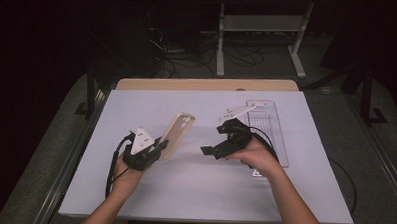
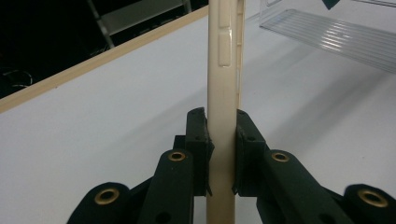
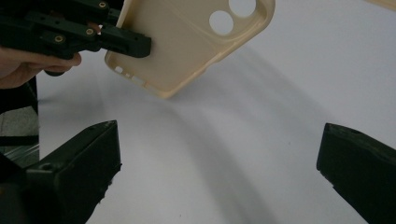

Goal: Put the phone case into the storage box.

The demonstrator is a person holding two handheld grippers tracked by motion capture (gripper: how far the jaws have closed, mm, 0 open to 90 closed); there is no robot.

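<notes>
- Dark floor with cables and a white metal frame lies beyond the white table (image 1: 193, 192) in the high view. The left gripper (image 1: 158, 146) pinches the lower end of a cream phone case (image 1: 177, 134), held tilted above the table's middle-left. The right gripper (image 1: 212, 151) hovers just beside it, jaws spread, in front of a clear plastic tray (image 1: 278, 140).
- Left gripper view: both pads press the phone case (image 2: 223, 93) edge-on, upright between them; the clear plastic tray (image 2: 336, 35) lies beyond.
- Right gripper view: its own jaws stand wide apart with bare table (image 3: 233, 154) between; the phone case (image 3: 187, 42), camera cutouts showing, hangs above, clamped by the left gripper (image 3: 133, 44).
</notes>
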